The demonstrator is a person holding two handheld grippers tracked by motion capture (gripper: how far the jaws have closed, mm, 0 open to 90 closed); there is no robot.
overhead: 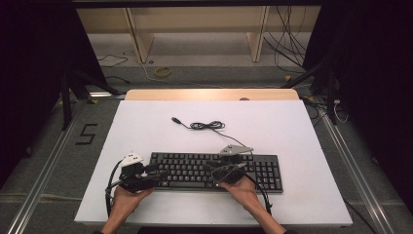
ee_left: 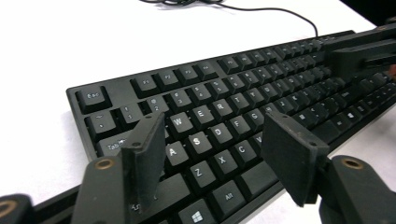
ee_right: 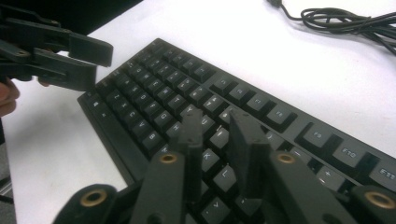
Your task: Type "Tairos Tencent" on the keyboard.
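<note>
- At the lower centre of the high view, a black keyboard point(overhead: 214, 171) lies flat on the white table point(overhead: 302, 141), near its front edge, with bare surface to either side and behind.
- Its coiled cable point(overhead: 207, 125) rests in the upper middle, well apart from the grippers.
- Left gripper point(ee_left: 212, 149): jaws spread, nothing between them, above the left-hand letter keys.
- Right gripper point(ee_right: 215, 133): jaws narrowed over the keys, gripping nothing.
</note>
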